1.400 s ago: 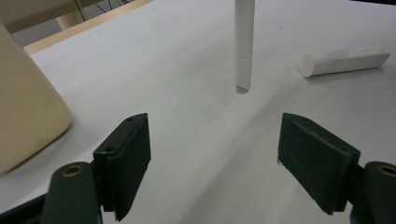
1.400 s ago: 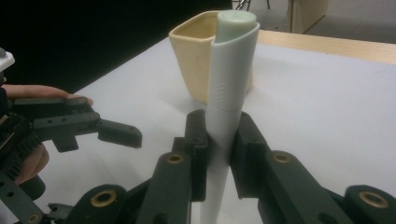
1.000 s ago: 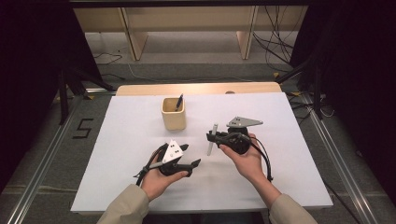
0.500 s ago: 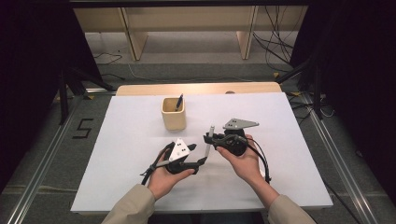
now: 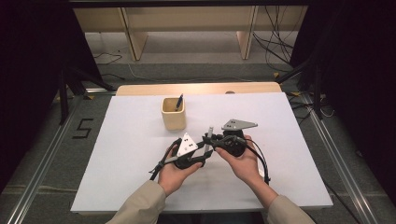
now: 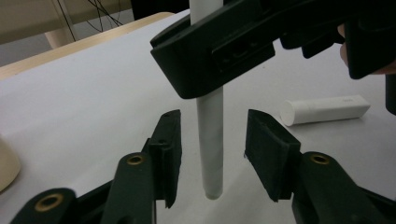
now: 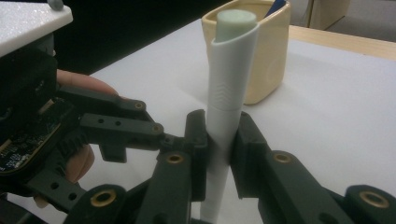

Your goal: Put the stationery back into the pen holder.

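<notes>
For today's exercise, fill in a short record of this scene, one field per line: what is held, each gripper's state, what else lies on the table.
held thing: white marker, upright
right gripper: shut on the marker's barrel
left gripper: jaws either side of the marker's lower end, not touching; they have just been closing
cap: lying on its side on the white table
cup: beige, with a dark pen in it

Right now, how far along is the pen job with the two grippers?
Done: a white cap already lies loose on the table, and one dark pen stands in the cup. In hand: the right gripper clamps the white pen upright, and the left gripper has just been closing around its lower end, pads not yet touching. Left, probably: grip that end, then put the pen in the cup.
</notes>
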The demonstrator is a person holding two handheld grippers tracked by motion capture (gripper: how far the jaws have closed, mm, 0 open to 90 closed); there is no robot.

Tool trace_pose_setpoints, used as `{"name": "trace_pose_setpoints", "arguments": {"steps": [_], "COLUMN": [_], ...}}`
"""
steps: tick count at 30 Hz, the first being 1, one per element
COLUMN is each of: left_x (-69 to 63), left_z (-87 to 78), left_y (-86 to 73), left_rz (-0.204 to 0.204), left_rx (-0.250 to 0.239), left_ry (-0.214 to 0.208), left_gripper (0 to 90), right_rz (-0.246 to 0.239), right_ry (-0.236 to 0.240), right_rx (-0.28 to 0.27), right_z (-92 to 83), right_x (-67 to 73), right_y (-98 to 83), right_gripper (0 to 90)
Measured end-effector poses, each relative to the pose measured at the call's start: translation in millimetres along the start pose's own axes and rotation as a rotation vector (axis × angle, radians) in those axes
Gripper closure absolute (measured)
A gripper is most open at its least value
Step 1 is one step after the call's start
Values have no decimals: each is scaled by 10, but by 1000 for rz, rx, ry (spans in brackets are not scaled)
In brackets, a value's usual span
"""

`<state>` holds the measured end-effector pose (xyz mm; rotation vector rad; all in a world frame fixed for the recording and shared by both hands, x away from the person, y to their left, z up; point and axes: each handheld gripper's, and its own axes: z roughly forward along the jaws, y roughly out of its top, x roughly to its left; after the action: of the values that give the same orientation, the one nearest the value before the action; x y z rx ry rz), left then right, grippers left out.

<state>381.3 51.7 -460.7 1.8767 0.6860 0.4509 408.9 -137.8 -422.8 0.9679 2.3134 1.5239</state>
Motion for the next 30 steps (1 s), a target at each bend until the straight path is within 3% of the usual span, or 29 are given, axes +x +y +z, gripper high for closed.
{"name": "trace_pose_setpoints", "arguments": {"steps": [11, 17, 23, 27, 30], "left_x": [8, 13, 58, 148, 233], "left_z": [36, 34, 8, -37, -75], "left_y": [6, 16, 18, 28, 30], "left_rz": [-4, -28, -36, -53, -65], "left_rx": [-14, -28, -28, -42, -54], "left_ry": [17, 26, 51, 74, 97], "left_gripper": [724, 780, 784, 784, 784], "right_rz": [4, 6, 32, 42, 50], "right_ry": [1, 1, -16, -40, -59], "right_rx": [-2, -13, -44, -69, -70], "right_z": [8, 3, -38, -96, -127], "right_x": [7, 8, -12, -46, -78], "right_y": [-6, -5, 13, 26, 25], "right_gripper": [783, 780, 599, 466, 414]}}
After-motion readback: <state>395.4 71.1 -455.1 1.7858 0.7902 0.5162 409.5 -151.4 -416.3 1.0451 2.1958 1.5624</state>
